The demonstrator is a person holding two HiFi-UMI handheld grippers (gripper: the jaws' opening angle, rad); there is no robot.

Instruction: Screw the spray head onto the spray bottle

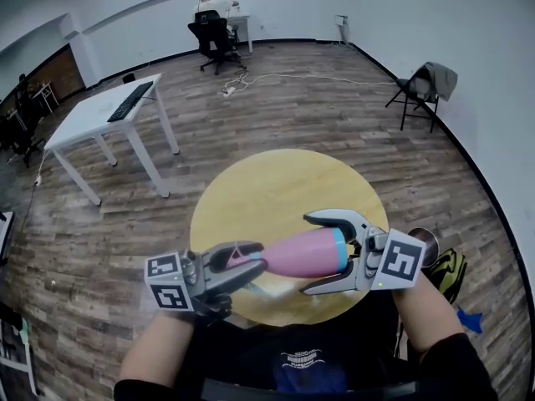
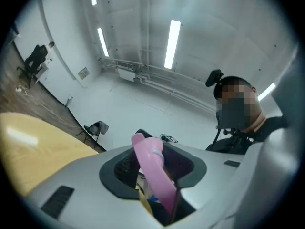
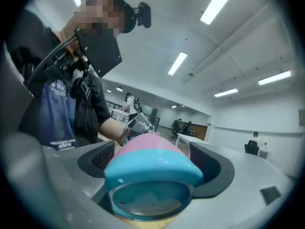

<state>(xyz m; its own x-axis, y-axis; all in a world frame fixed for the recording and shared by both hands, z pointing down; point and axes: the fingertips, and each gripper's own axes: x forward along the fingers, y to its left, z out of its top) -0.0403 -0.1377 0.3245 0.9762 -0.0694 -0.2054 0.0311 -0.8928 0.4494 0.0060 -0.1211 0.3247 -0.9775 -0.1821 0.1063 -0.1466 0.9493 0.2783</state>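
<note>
While the left gripper [image 1: 240,265] has its jaws pinching the pink spray head [image 2: 150,162], the right gripper [image 1: 308,254] has its jaws spread either side of the spray bottle [image 3: 152,168], pads clear of its blue base. The bottle lies level between both grippers, low centre of frame, above the round yellow surface [image 1: 251,182].
</note>
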